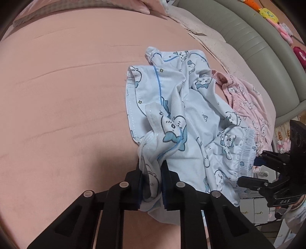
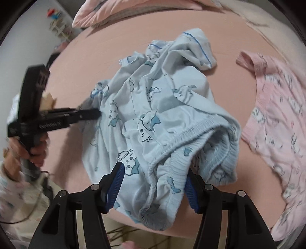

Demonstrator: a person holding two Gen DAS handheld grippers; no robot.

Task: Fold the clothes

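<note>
Light blue pajama bottoms (image 1: 193, 115) with a cartoon print lie crumpled on the pink bed sheet (image 1: 67, 95). My left gripper (image 1: 152, 172) is shut on a bunched edge of them near the bed's front; in the right wrist view it (image 2: 97, 114) bites the cloth from the left. My right gripper (image 2: 154, 178) stands open, and the bottoms' (image 2: 162, 99) elastic waistband (image 2: 172, 164) lies between its blue pads (image 2: 116, 178) without being squeezed. From the left wrist view, the right gripper (image 1: 248, 171) sits at the waistband on the right.
A pink printed garment (image 2: 277, 118) lies flat to the right of the blue one, also visible as the pink garment (image 1: 246, 99). A grey padded headboard (image 1: 248, 38) and pillows (image 2: 133, 11) border the bed. A hand (image 2: 36, 153) holds the left gripper's handle. White drawers (image 1: 256, 206) stand beside the bed.
</note>
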